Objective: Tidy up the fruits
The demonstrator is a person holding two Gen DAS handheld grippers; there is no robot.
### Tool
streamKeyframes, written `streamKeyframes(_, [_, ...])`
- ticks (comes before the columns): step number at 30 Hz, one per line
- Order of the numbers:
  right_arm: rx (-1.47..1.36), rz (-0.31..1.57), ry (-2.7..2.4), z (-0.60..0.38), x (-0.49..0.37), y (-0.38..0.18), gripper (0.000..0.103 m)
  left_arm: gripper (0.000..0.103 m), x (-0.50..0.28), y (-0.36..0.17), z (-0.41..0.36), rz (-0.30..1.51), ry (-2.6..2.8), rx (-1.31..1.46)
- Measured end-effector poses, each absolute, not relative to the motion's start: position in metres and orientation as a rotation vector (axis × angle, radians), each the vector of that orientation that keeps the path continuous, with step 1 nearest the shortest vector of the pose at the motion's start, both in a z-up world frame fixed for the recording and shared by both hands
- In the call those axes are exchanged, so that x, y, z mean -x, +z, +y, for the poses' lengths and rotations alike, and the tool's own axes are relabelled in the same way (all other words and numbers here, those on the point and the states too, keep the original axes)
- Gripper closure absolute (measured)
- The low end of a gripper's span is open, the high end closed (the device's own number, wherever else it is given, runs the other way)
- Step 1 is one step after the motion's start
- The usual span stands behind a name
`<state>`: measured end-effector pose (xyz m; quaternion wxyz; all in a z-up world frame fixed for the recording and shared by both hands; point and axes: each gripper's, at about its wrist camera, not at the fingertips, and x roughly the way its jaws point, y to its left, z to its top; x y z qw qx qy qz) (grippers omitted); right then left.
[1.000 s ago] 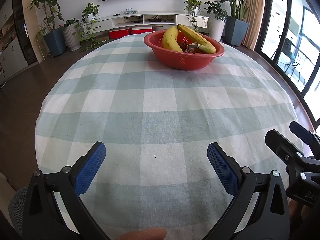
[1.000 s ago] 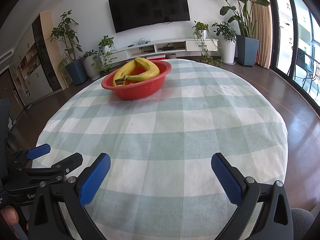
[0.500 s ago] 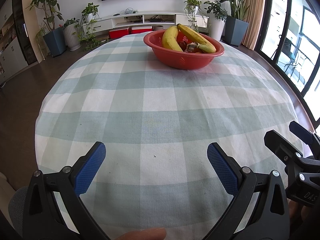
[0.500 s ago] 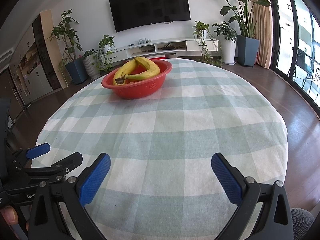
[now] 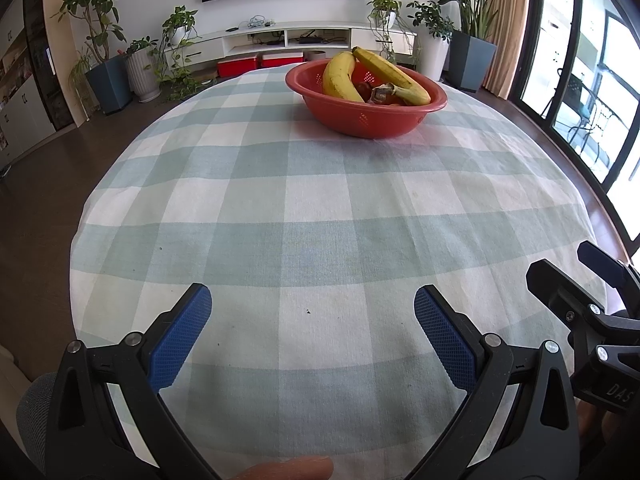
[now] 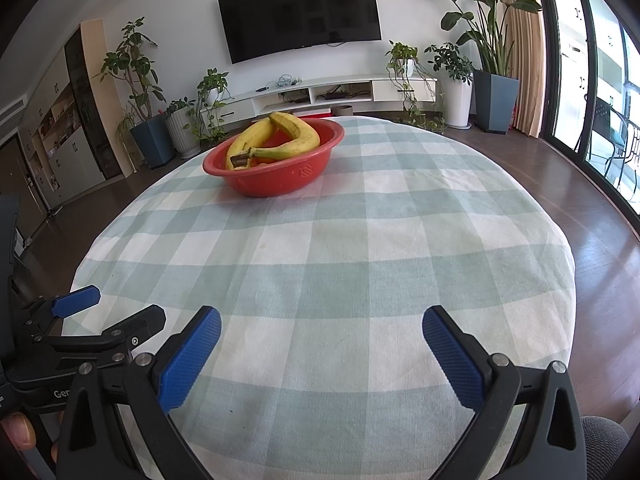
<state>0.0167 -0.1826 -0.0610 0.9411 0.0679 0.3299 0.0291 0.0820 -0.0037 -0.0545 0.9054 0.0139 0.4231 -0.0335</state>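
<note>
A red bowl (image 5: pixel 368 118) stands at the far side of a round table with a green-and-white checked cloth (image 5: pixel 320 216). It holds two yellow bananas (image 5: pixel 340 76) and some darker fruit, partly hidden. It also shows in the right wrist view (image 6: pixel 276 184) with the bananas (image 6: pixel 276 140). My left gripper (image 5: pixel 312 316) is open and empty over the near table edge. My right gripper (image 6: pixel 320 334) is open and empty, also near the front edge. Each gripper shows at the edge of the other's view.
Behind the table are a wall TV (image 6: pixel 300 12), a low white TV unit (image 6: pixel 320 94), several potted plants (image 6: pixel 140 120) and red boxes on the floor (image 5: pixel 260 64). Glass doors (image 6: pixel 600 100) run along the right. The floor is dark wood.
</note>
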Motion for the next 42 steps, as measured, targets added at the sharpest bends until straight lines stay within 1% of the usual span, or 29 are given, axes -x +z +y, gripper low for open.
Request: streamKeyframes(42, [-0.135, 0.686, 0.059, -0.1847, -0.0103, -0.06, 0.0, 0.0, -0.0782, -0.0589, -0.0076, 0.885, -0.079, -0.047])
